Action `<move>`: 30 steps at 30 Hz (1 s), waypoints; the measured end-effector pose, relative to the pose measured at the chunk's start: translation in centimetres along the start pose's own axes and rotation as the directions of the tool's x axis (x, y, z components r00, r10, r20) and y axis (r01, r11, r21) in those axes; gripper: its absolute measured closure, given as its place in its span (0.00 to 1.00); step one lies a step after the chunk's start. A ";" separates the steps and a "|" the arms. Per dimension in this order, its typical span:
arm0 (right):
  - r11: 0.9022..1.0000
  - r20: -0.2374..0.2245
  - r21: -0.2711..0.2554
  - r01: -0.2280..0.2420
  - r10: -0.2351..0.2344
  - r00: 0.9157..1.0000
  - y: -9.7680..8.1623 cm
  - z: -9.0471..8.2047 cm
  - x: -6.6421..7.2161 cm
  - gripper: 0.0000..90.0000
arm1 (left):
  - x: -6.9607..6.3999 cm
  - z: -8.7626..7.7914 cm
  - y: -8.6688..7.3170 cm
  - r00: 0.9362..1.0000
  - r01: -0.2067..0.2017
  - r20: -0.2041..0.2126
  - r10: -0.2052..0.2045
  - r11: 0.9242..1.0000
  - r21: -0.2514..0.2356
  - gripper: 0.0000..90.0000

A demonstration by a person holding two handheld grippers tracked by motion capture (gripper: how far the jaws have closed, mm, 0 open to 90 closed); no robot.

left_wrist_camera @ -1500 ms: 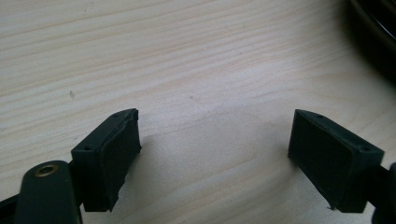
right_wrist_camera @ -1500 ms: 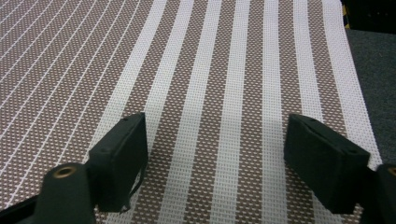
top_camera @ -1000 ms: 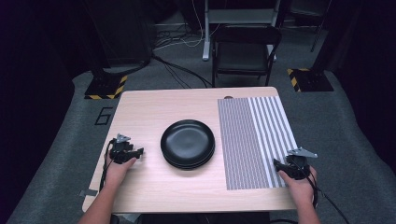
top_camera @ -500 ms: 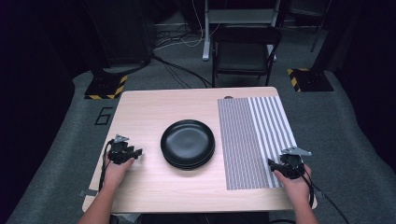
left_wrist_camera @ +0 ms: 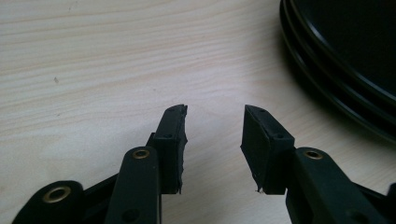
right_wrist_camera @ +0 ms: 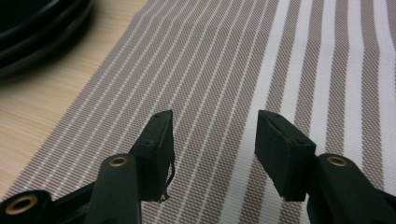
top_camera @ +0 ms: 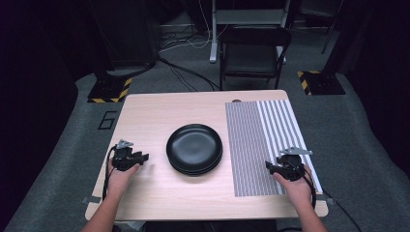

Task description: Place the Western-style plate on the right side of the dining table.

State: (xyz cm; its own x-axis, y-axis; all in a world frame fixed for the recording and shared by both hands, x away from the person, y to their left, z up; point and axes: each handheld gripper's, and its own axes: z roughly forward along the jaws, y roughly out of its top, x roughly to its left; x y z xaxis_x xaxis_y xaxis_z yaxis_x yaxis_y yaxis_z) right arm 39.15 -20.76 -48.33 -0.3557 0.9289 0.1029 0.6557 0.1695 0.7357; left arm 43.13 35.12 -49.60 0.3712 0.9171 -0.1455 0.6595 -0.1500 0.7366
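A stack of black plates [top_camera: 194,148] sits in the middle of the wooden table [top_camera: 159,111]; its rim [left_wrist_camera: 336,88] is at the upper right of the left gripper view and at the top left [right_wrist_camera: 42,32] of the right gripper view. My left gripper [top_camera: 143,157] rests on the table left of the plates, and its jaws have just been closing, still apart with nothing between them [left_wrist_camera: 215,140]. My right gripper [top_camera: 269,167] hovers over the striped placemat [top_camera: 261,140], open and empty [right_wrist_camera: 212,154], its jaws closing a little.
The striped placemat [right_wrist_camera: 289,56] covers the right part of the table up to its right edge. A black folding chair [top_camera: 252,50] stands beyond the far edge. Cables and yellow-black floor weights [top_camera: 110,90] lie on the grey carpet.
The right hand has moved left, farther onto the placemat, and has risen slightly. The left gripper has stayed in place, its jaws narrower than before.
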 end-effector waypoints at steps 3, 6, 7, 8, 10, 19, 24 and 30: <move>1.000 -0.011 -0.010 0.005 -0.005 1.000 0.7 0.1 0.4 0.53 | -0.1 -0.2 0.1 1.000 0.015 -0.007 -0.015 1.000 -0.010 0.68; 1.000 -0.021 -0.020 -0.002 0.001 1.000 1.4 0.2 0.6 0.54 | -0.2 -0.2 0.3 0.999 0.037 0.008 -0.037 0.999 -0.017 0.66; 1.000 -0.027 -0.023 -0.009 0.008 1.000 1.6 0.2 0.7 0.54 | -0.2 -0.3 0.4 0.999 0.043 0.015 -0.042 0.999 -0.018 0.66; 1.000 -0.032 -0.024 -0.016 0.015 0.999 1.7 0.2 0.8 0.54 | -0.2 -0.3 0.5 0.999 0.044 0.019 -0.044 0.999 -0.018 0.66; 0.999 -0.047 -0.025 -0.029 0.028 0.999 2.0 0.3 0.9 0.54 | -0.4 -0.4 0.8 0.999 0.042 0.022 -0.041 0.999 -0.017 0.65; 0.999 -0.065 -0.036 -0.033 0.030 0.997 2.9 0.9 1.7 0.55 | -1.5 -0.7 2.0 0.997 0.014 0.071 -0.012 0.999 -0.031 0.64; 0.998 -0.072 -0.034 -0.047 0.044 0.996 3.3 1.4 2.2 0.54 | -2.2 -0.6 2.6 0.997 0.001 0.080 0.001 1.000 -0.023 0.69; 0.998 -0.080 -0.041 -0.046 0.042 0.996 4.0 1.6 3.1 0.52 | -3.0 -0.1 3.2 0.995 0.006 0.099 -0.005 1.000 -0.014 0.73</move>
State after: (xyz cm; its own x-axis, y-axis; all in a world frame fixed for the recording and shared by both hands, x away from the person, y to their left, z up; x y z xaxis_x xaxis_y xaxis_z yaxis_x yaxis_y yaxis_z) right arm 41.72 -16.69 -46.19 -0.3798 0.9059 0.1872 0.6431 0.1131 0.7574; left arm 44.02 31.96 -46.77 0.4311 0.8766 -0.2138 0.6523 -0.1391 0.7451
